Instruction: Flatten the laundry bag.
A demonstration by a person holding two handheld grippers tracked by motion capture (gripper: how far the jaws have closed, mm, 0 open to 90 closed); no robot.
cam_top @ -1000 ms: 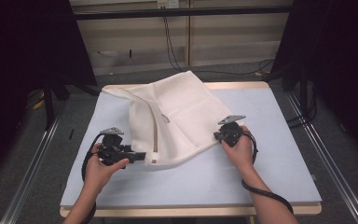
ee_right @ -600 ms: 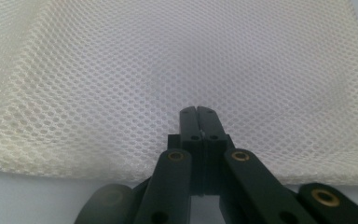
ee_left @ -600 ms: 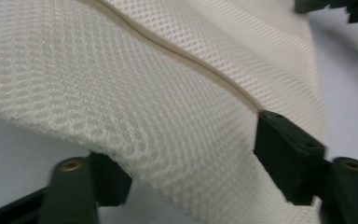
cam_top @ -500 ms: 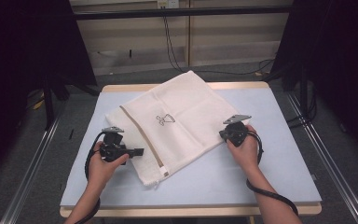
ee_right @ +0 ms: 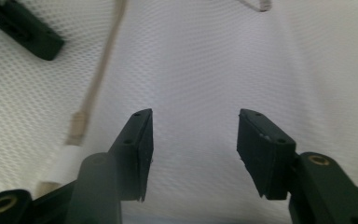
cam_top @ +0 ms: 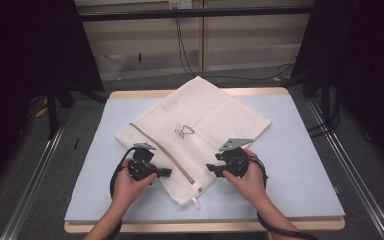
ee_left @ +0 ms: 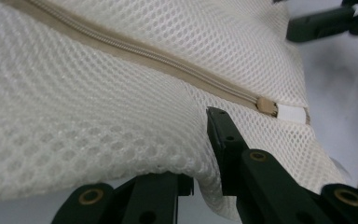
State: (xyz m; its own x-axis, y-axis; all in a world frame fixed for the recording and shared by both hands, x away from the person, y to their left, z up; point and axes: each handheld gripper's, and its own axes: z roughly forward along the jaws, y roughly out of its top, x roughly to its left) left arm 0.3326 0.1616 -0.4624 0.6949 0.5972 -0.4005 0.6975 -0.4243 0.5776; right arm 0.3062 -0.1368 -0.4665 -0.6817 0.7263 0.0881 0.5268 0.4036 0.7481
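A white mesh bag [cam_top: 205, 117] with a beige zipper [cam_top: 156, 147] and a small printed logo lies flat on the pale blue table [cam_top: 305, 170]. My left gripper [cam_top: 168, 173] sits at the bag's near left edge beside the zipper. Its jaws have just been closing and pinch a fold of mesh [ee_left: 98, 121] between them; the zipper pull [ee_left: 266, 105] lies just beyond. My right gripper [cam_top: 210, 168] hovers over the bag's near right edge. Its jaws have just been opening and stand apart over the mesh [ee_right: 214, 56] with nothing between them [ee_right: 193, 140].
The table's wooden rim [cam_top: 190, 227] runs along the near side. Metal rails [cam_top: 30, 175] flank the table on the floor. A black crossbar [cam_top: 195, 12] and hanging cables [cam_top: 182, 45] stand behind the far edge.
The bag went from lifted and folded to spread flat. My right gripper let go and moved left toward the near corner. My left gripper shifted right and closed on the mesh edge.
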